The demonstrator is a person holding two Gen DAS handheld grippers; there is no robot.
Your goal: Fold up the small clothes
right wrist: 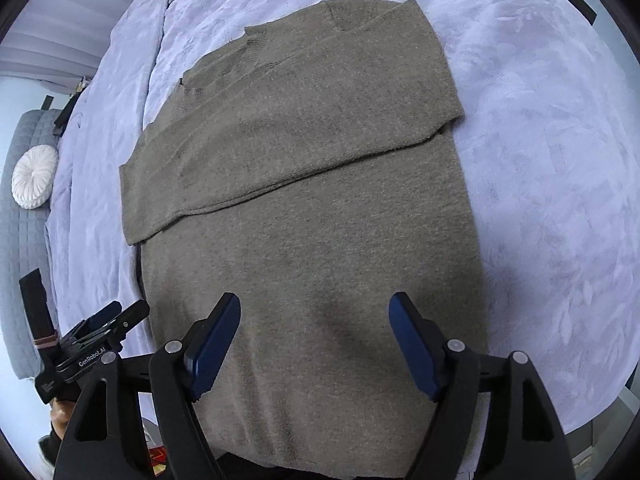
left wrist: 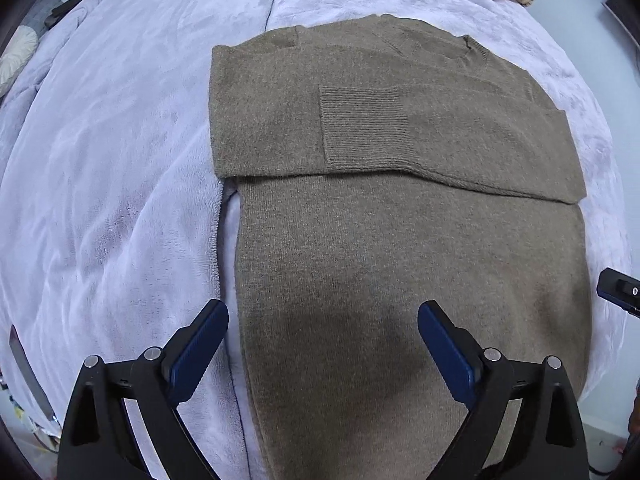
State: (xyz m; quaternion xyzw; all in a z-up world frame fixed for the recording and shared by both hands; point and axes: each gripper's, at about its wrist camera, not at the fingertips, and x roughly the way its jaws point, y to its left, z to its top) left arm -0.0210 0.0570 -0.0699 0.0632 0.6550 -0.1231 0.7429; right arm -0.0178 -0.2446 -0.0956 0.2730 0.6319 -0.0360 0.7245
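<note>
The brown-grey knitted sweater (left wrist: 400,240) lies flat on the pale lilac fleece blanket (left wrist: 120,200), sleeves folded across its chest. The left gripper (left wrist: 323,334) and right gripper (right wrist: 315,326) hover wide and empty over the hem; likely next, each takes a hem corner for the lengthwise fold.

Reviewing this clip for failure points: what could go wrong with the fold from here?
Both the left gripper and right gripper are open above the sweater. Grabbing its hem could also pinch the plush blanket. Lifting it may shift the folded sleeves out of place.
</note>
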